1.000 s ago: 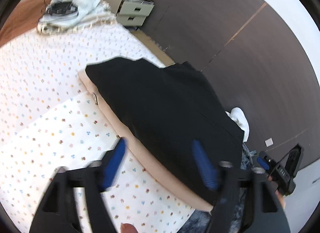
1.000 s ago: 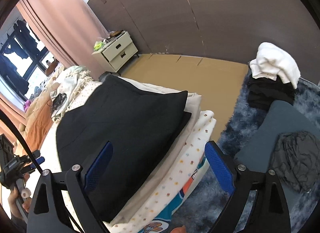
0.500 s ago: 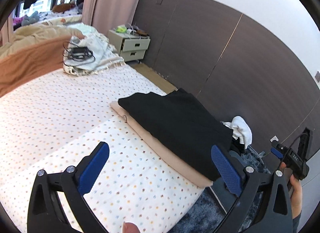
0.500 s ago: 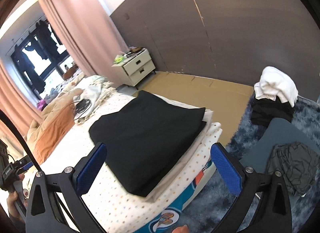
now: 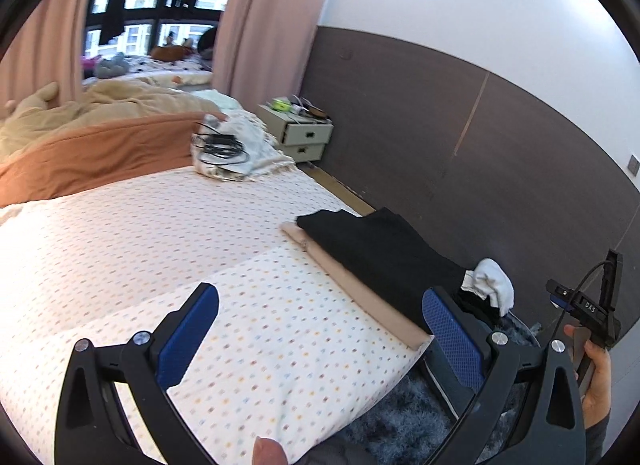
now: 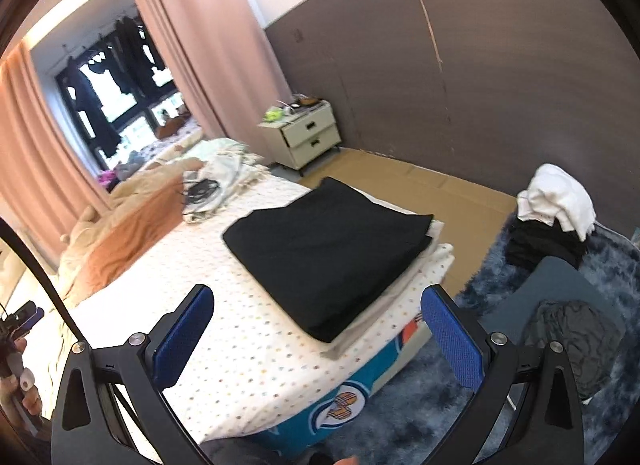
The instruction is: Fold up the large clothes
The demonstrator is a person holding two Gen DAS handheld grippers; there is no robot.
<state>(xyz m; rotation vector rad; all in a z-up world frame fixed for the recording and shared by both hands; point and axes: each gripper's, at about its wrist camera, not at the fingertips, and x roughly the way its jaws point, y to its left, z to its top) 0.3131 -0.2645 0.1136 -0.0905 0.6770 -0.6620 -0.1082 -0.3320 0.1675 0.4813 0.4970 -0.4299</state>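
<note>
I had both the left gripper [image 5: 320, 329] and right gripper [image 6: 318, 325] spread wide and empty, with the folded black garment [image 6: 332, 249] lying ahead of the right one, off to the left one's right, its long axis running away from me.

A folded garment [image 6: 328, 249] lies on top of another folded piece [image 6: 384, 301] at the near corner of a bed [image 6: 224, 305]. Behind it, bedding [image 6: 132, 221] is heaped on the bed. A nightstand [image 6: 308, 133] stands against the far wall. Right of the bed, a clothes pile [image 6: 552, 213] sits on a rug [image 6: 472, 297].
</note>
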